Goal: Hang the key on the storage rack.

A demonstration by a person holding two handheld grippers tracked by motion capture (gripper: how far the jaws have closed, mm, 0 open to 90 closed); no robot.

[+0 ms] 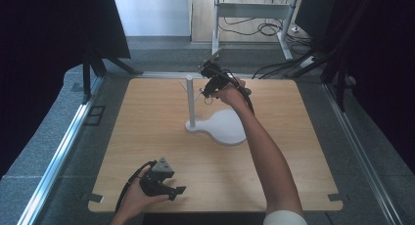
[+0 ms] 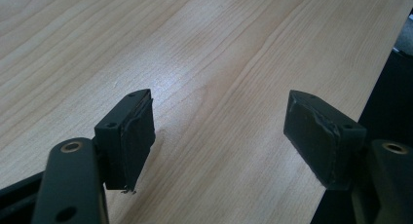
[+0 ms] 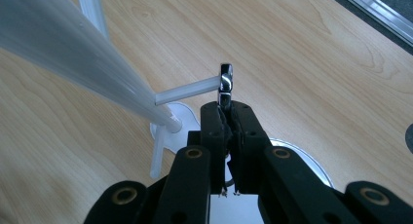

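In the high view, the right gripper is raised beside the upright post of the white stand, while the left gripper rests near the front edge of the wooden table. In the left gripper view, its jaws stand wide apart over bare wood. In the right gripper view, the jaws are clamped on a shiny metal ring, which touches the tip of a white peg of the stand.

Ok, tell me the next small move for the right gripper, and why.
Probably ease the right gripper a little toward the white stand, sliding the metal ring onto the peg. The ring is clamped and sits right at the peg's tip.
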